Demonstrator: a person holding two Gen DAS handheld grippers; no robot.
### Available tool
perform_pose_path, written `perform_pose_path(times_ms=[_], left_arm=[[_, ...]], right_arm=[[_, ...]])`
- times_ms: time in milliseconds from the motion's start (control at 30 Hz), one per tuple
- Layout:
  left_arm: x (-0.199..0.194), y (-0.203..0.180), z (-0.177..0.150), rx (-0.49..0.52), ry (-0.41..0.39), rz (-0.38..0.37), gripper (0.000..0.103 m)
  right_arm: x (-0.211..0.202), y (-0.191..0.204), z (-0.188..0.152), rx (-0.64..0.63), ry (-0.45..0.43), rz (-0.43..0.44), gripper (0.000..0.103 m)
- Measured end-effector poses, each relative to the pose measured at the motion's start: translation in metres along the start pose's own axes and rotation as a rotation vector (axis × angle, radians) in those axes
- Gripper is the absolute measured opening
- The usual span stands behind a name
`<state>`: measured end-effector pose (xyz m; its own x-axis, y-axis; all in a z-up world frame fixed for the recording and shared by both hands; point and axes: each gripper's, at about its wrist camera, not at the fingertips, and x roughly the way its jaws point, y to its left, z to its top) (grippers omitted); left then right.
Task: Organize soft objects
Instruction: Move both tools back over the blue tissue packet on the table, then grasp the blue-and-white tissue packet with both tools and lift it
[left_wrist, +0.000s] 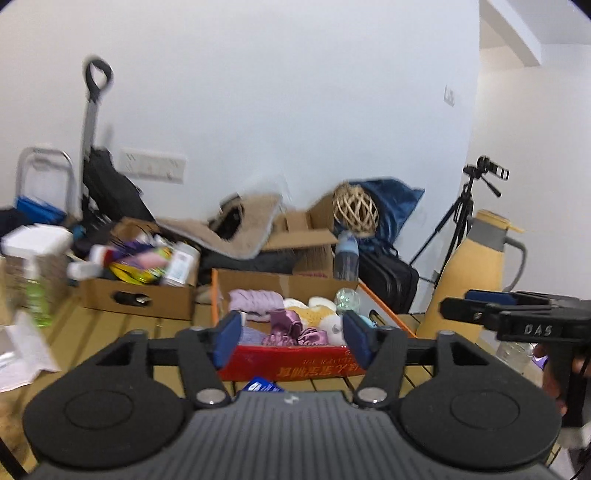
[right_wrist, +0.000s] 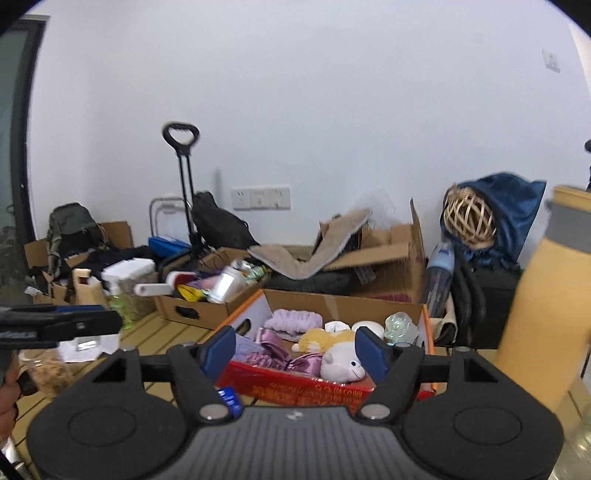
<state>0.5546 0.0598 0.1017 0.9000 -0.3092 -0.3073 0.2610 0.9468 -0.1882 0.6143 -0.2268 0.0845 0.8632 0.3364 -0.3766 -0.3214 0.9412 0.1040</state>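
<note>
While both show the box (left_wrist: 288, 363), only right wrist shows the plush (right_wrist: 341, 363).

The red box (right_wrist: 295, 387) looks like glossy printed cardboard with plain matt brown inner walls. Inside it, the purple scrunchies (right_wrist: 306, 360) have a satin sheen, the lilac cloth (right_wrist: 295, 319) looks ribbed and fluffy, and the white plush toy (right_wrist: 341, 363) is soft pile. The slatted table (left_wrist: 110, 325) looks like smooth wood. The yellow jug (left_wrist: 469, 266) at far right is matt, and the grippers' fingers (right_wrist: 218, 349) carry matt blue pads.
</note>
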Motion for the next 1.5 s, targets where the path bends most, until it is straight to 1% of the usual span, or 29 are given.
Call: perform_pose_path(times_ms=[33, 100, 133, 200, 333, 367, 433, 533, 600, 633, 700, 767, 833, 933, 1033, 1133, 1167, 1200, 1233, 1300, 1367, 1400, 1467, 1500], left_arm=[[-0.017, -0.003, -0.006, 0.005, -0.019, 0.015, 0.072], [-0.047, -0.009, -0.018, 0.019, -0.036, 0.035, 0.075], [-0.063, -0.012, -0.026, 0.032, -0.043, 0.045, 0.080], [-0.090, -0.019, -0.044, 0.046, -0.046, 0.074, 0.085], [-0.140, -0.028, -0.083, 0.066, -0.052, 0.127, 0.088], [-0.151, -0.029, -0.092, 0.065, -0.060, 0.140, 0.090], [-0.174, -0.031, -0.110, 0.061, -0.074, 0.166, 0.097], [-0.207, -0.031, -0.132, 0.075, -0.100, 0.196, 0.102], [-0.221, -0.026, -0.138, 0.064, -0.098, 0.207, 0.102], [-0.226, -0.024, -0.140, 0.067, -0.097, 0.206, 0.102], [-0.232, -0.020, -0.140, 0.072, -0.101, 0.220, 0.102], [-0.232, -0.015, -0.139, 0.058, -0.107, 0.225, 0.102], [-0.229, -0.011, -0.141, 0.045, -0.104, 0.227, 0.102], [-0.217, -0.005, -0.146, 0.034, -0.075, 0.223, 0.102], [-0.195, 0.003, -0.149, 0.025, -0.037, 0.217, 0.102], [-0.166, 0.011, -0.146, 0.009, -0.005, 0.185, 0.101], [-0.153, 0.015, -0.142, 0.006, 0.010, 0.166, 0.099], [-0.138, 0.018, -0.137, 0.009, 0.024, 0.148, 0.095], [-0.123, 0.019, -0.132, 0.015, 0.032, 0.132, 0.092], [-0.086, 0.027, -0.120, 0.006, 0.041, 0.095, 0.091], [-0.049, 0.035, -0.107, 0.000, 0.049, 0.053, 0.084], [-0.028, 0.040, -0.101, -0.011, 0.060, 0.031, 0.082], [0.022, 0.052, -0.088, -0.038, 0.114, -0.012, 0.076], [0.043, 0.056, -0.083, -0.045, 0.138, -0.018, 0.070]], right_arm=[[-0.016, 0.005, -0.004, -0.006, -0.009, 0.004, 0.072], [-0.041, 0.016, -0.014, -0.017, -0.018, 0.012, 0.074], [-0.056, 0.023, -0.023, -0.030, -0.016, 0.021, 0.075], [-0.081, 0.035, -0.041, -0.057, -0.013, 0.037, 0.078], [-0.129, 0.063, -0.084, -0.098, -0.015, 0.028, 0.078], [-0.141, 0.070, -0.096, -0.112, -0.016, 0.021, 0.078], [-0.161, 0.081, -0.116, -0.110, -0.011, 0.022, 0.079], [-0.193, 0.092, -0.147, -0.031, -0.014, 0.037, 0.081], [-0.211, 0.096, -0.168, 0.057, -0.032, 0.040, 0.082], [-0.216, 0.099, -0.179, 0.092, -0.026, 0.052, 0.082], [-0.220, 0.107, -0.192, 0.106, 0.003, 0.066, 0.082], [-0.218, 0.113, -0.198, 0.097, 0.017, 0.071, 0.082], [-0.214, 0.117, -0.198, 0.106, 0.017, 0.082, 0.081], [-0.203, 0.115, -0.197, 0.138, 0.016, 0.093, 0.081], [-0.184, 0.110, -0.196, 0.173, 0.036, 0.084, 0.081], [-0.160, 0.102, -0.193, 0.214, 0.057, 0.077, 0.080], [-0.149, 0.099, -0.191, 0.228, 0.062, 0.072, 0.076], [-0.140, 0.096, -0.189, 0.235, 0.068, 0.069, 0.072], [-0.127, 0.094, -0.185, 0.241, 0.077, 0.068, 0.070], [-0.098, 0.089, -0.177, 0.258, 0.102, 0.071, 0.068], [-0.065, 0.086, -0.170, 0.277, 0.141, 0.078, 0.066], [-0.047, 0.084, -0.167, 0.294, 0.158, 0.088, 0.062], [-0.016, 0.082, -0.159, 0.309, 0.178, 0.113, 0.058], [-0.001, 0.080, -0.153, 0.317, 0.179, 0.119, 0.056]])
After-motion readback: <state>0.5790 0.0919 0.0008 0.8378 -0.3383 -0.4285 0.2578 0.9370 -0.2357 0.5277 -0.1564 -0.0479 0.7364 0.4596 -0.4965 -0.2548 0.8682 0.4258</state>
